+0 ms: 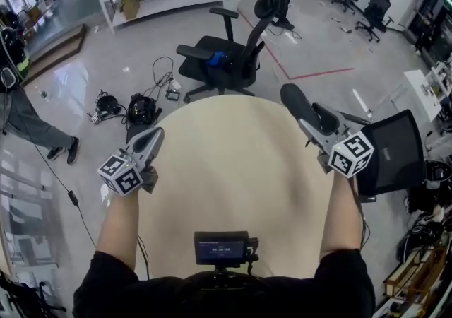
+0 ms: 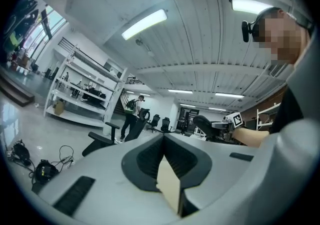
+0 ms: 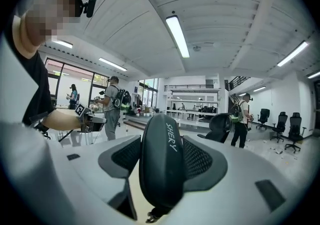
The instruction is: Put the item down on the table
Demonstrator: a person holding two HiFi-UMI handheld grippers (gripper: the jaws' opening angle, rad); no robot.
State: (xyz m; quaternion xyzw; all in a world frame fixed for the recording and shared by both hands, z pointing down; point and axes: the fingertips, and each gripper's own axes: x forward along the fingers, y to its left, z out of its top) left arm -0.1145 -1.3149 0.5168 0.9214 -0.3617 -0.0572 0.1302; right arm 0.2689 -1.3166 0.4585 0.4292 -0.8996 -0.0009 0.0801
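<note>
One dark oval case [image 1: 299,103] is all I have to deal with, and it sits clamped between the jaws of the right gripper [image 1: 316,123], its rounded end sticking out well past their tips. The left gripper [image 1: 151,141] has its jaws pressed together with nothing between them, only a wedge of the pale round bench [image 1: 233,168] showing under them. From the head view the case hangs about over the right rim of the bench, ahead of the jaws, not over the middle, and I cannot tell how far above the top it is. That is my main worry. If I let go here, the case could catch the rim and tip off toward the black chair [image 1: 395,150] just beside the right jaws, or down to the floor. The shell looks smooth and curved, so I judge it could also roll or skid once it lands, and a drop from height would make that worse. Its long overhang past the jaws means it may pivot as the grip loosens. White letters along the case read "SHERY". The cubes on both grippers carry only square black-and-white markers, and the text on the small screen [image 1: 222,249] below the jaws is too small to read.
</note>
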